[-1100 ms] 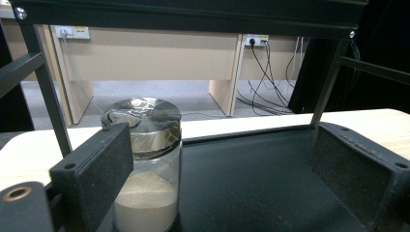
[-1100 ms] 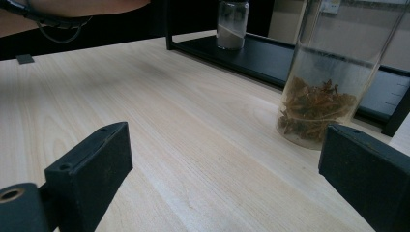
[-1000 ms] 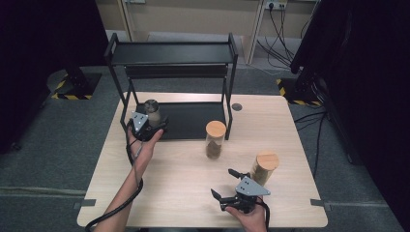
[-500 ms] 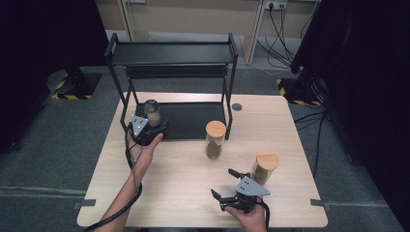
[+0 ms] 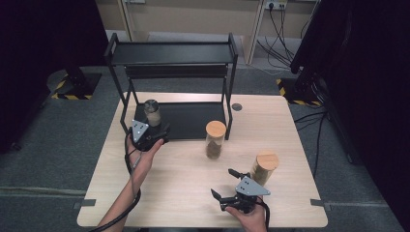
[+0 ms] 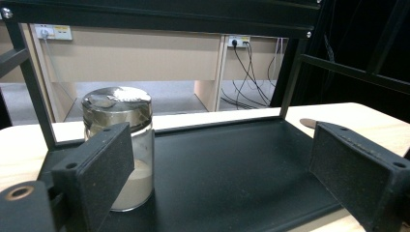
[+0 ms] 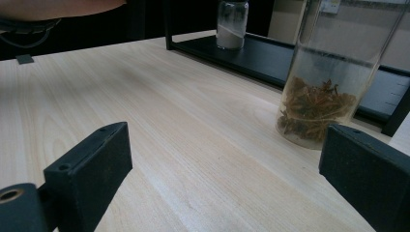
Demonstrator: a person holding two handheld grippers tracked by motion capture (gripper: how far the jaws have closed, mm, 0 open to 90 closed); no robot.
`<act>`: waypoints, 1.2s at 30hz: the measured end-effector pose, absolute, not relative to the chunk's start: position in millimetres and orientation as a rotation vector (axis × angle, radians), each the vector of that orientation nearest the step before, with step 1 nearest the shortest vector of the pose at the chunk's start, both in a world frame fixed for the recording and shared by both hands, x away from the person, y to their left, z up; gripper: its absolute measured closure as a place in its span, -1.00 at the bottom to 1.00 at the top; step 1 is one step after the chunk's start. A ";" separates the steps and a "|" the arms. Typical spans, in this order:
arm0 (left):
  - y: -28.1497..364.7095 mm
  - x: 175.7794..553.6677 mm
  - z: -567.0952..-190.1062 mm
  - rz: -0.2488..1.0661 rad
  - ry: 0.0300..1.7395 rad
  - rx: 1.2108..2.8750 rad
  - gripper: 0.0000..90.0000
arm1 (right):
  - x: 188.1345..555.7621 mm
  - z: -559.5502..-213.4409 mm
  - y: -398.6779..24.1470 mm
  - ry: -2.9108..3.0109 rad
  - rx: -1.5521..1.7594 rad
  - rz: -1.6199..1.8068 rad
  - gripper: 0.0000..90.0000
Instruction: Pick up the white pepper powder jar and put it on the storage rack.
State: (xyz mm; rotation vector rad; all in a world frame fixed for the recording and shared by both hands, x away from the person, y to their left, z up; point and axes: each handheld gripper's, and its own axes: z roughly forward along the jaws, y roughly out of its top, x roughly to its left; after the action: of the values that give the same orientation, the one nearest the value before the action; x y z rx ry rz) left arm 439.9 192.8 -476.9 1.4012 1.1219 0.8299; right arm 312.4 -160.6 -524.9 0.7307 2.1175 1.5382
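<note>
A: How are the hands posed?

B: The left forearm comes in from the near edge of the tabletop [image 5: 290, 125] and runs toward the black rack [image 5: 169, 53] at the far edge. The left tool [image 5: 162, 131] is held level, pointing into the rack's bottom tray [image 6: 232, 169], at that tray's near left corner. Its jaws stand wide apart, grasping nothing.

A: And the jar there?

B: The metal-lidded jar [image 6: 121, 150] stands upright on the tray, toward the tray's left end. In the left gripper view it sits just beyond the left-hand jaw, which partly covers it. Whether that pad touches the glass I cannot tell; the other jaw is well apart from it. It is clear glass with a shiny lid, holding pale powder in its lower part.

A: The right hand?

B: The right tool [image 5: 228, 184] rests low near the near edge, right of centre, released, with bare wood between its jaws. A cork-lidded jar [image 5: 264, 167] stands just beside it. Another cork-lidded jar [image 7: 321, 92], holding dried brown strands, stands mid-tabletop by the rack's right post.
</note>
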 end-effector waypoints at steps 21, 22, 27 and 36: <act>186.3 412.9 -477.6 0.788 1.083 1.401 -0.82 | 312.4 -524.9 -160.7 2.115 0.733 1.539 -0.89; 185.8 411.6 -477.3 0.787 1.079 1.405 -0.82 | 312.4 -524.9 -160.6 2.115 0.732 1.539 -0.89; 183.3 407.1 -477.3 0.773 1.074 1.405 -0.82 | 312.4 -524.9 -160.8 2.114 0.735 1.540 -0.89; 181.8 396.2 -478.9 0.743 1.071 1.418 -0.82 | 312.4 -524.9 -160.9 2.114 0.736 1.542 -0.90</act>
State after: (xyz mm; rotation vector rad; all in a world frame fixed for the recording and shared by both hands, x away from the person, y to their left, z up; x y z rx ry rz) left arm 396.2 181.8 -478.9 1.4183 1.0705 0.7430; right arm 312.4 -160.9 -524.9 0.7360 2.1136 1.5418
